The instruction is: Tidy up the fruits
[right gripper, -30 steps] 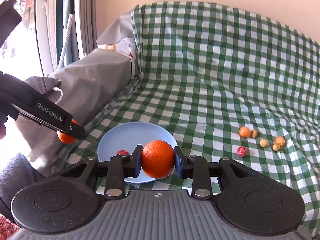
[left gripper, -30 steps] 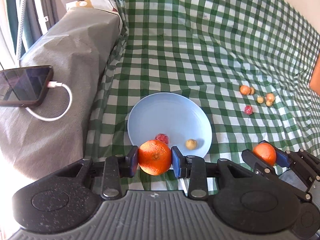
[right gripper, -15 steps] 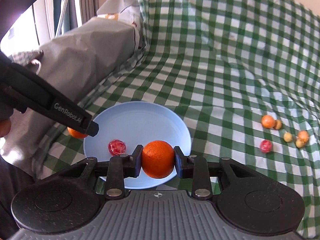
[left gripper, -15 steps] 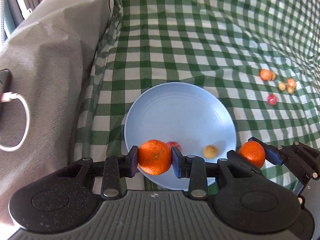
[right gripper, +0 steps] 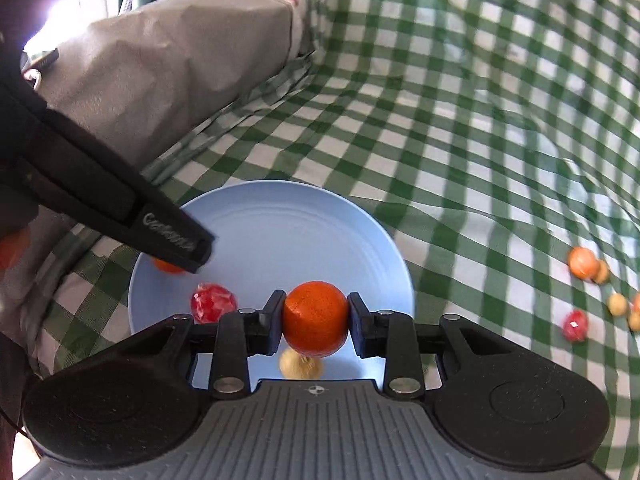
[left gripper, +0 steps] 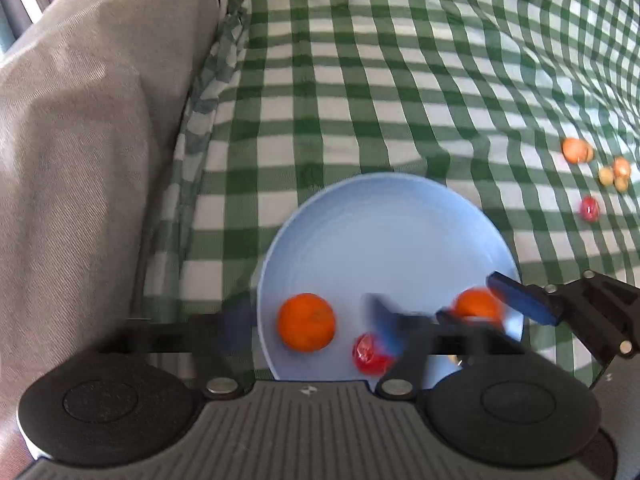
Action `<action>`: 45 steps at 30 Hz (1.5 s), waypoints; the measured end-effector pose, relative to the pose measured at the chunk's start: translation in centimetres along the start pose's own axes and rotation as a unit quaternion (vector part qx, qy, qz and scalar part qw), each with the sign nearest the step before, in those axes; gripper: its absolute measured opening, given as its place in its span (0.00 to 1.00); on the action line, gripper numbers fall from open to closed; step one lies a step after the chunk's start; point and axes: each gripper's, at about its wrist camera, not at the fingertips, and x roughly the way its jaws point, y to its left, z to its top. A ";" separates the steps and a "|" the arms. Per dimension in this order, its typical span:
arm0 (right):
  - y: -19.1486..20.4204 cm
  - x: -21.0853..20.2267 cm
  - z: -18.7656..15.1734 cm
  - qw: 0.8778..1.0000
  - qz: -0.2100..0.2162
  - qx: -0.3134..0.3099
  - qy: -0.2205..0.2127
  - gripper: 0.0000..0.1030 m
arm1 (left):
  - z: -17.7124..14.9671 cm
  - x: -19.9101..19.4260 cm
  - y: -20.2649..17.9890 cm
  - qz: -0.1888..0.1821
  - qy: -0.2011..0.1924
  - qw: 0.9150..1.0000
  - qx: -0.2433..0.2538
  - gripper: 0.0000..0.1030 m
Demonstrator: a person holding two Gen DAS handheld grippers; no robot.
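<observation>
Release over the blue plate: the left gripper is seen with jaws just sprung wide, its orange freed onto the plate's near-left part. The right gripper, jaws just starting to part, is still pressed on a second orange, held directly above the plate's near edge. Small fruits remain scattered well apart to the right, nearer the right gripper.

We see the left gripper's fingers motion-blurred; the yellow fruit sits half hidden below the right fingers.
</observation>
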 end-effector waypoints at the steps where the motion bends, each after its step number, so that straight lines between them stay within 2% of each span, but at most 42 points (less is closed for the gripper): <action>1: 0.0 0.1 0.3 1.000 0.000 -0.003 0.004 0.51 | 0.0 -0.4 0.1 0.001 -0.011 1.000 0.001 1.00; 2: -0.1 -0.1 0.5 1.000 -0.002 -0.004 0.004 0.58 | -0.2 -1.0 0.1 0.004 -0.022 1.000 0.001 1.00; 4: -0.2 -1.1 0.5 1.000 -0.009 0.003 -0.003 0.75 | -0.6 -1.8 0.1 0.004 -0.020 1.000 0.011 1.00; 10: -0.6 -6.7 -2.0 0.999 0.002 0.031 0.005 0.90 | -4.6 -5.6 0.2 0.010 -0.006 1.000 -0.001 1.00; 16: 0.6 -12.3 -4.6 0.999 0.000 0.045 -0.013 0.94 | -9.3 -9.2 0.7 0.019 -0.007 1.000 -0.015 1.00; 21: 1.2 -14.9 -5.4 0.998 -0.019 0.041 -0.042 0.95 | -11.1 -11.2 0.4 0.024 -0.022 0.999 -0.016 1.00; 32: 1.7 -19.0 -6.6 0.994 -0.042 0.060 -0.087 0.97 | -12.9 -14.9 -1.3 0.019 -0.066 0.998 0.003 1.00; 45: 2.5 -20.0 -6.6 0.993 -0.045 0.051 -0.101 0.97 | -13.1 -15.8 -0.7 0.023 -0.077 0.997 -0.001 1.00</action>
